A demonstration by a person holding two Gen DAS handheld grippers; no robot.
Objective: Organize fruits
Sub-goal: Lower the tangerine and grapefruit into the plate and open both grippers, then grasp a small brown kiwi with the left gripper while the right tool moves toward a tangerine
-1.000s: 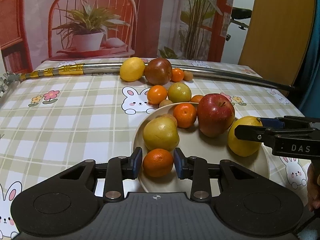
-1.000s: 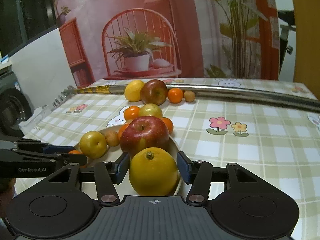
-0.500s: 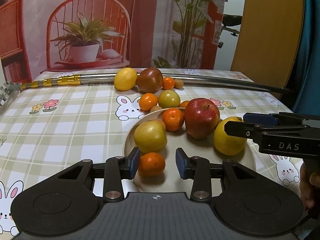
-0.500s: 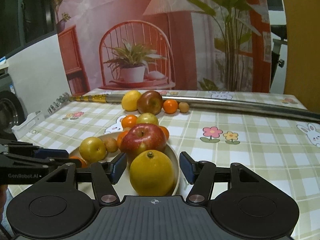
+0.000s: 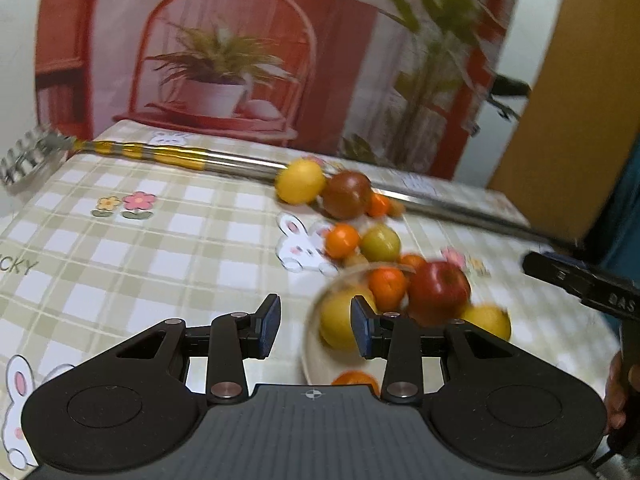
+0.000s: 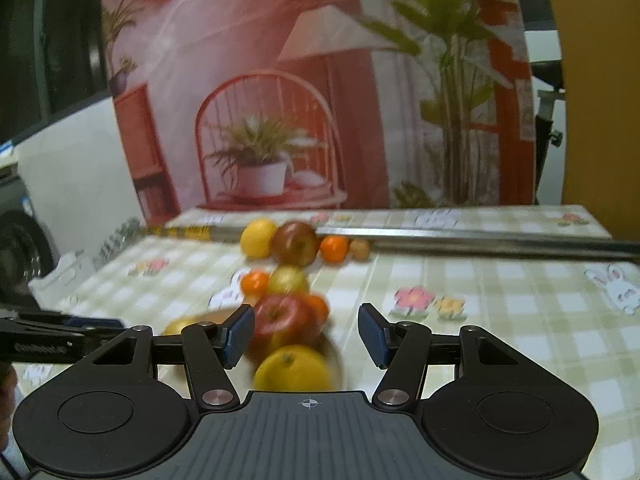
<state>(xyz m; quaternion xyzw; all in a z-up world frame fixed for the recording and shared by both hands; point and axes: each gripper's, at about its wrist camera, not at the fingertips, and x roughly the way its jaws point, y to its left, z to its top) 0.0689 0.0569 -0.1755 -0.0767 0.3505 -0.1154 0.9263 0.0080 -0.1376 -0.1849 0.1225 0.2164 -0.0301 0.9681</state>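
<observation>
The plate (image 5: pixel 316 364) holds the sorted fruit: a red apple (image 5: pixel 439 289) at its far side, a small orange (image 5: pixel 387 286) touching the apple's left, a yellow-green pear-like fruit (image 5: pixel 338 322) at the near left, a yellow citrus (image 5: pixel 489 320) at the right edge, a second small orange (image 5: pixel 354 378) at the near rim. Still off the plate, just beyond its far rim: an orange (image 5: pixel 341 240) and a green-yellow fruit (image 5: pixel 381 243) side by side; farther back, against the metal pole (image 5: pixel 240 162), a lemon (image 5: pixel 300 181), a dark red apple (image 5: pixel 346 195), another small orange (image 5: pixel 377 205). Handling judgement: all are round, firm, smooth-skinned, light to moderate in weight; they roll, and soft citrus bruises under a hard squeeze, so take each across its widest girth with modest force. No real long axis; in the right wrist view the yellow citrus (image 6: pixel 294 369) shows its stem scar upward and the red apple (image 6: pixel 280 320) stands stem-up. Left gripper (image 5: pixel 315 326): jaws apart, nothing between them, poised over the plate's left rim. Right gripper (image 6: pixel 306 334): jaws wide apart, empty, above the plate's right side, citrus just below. Both views are motion-blurred. Checked tablecloth (image 5: pixel 160 248) with rabbits under everything.
</observation>
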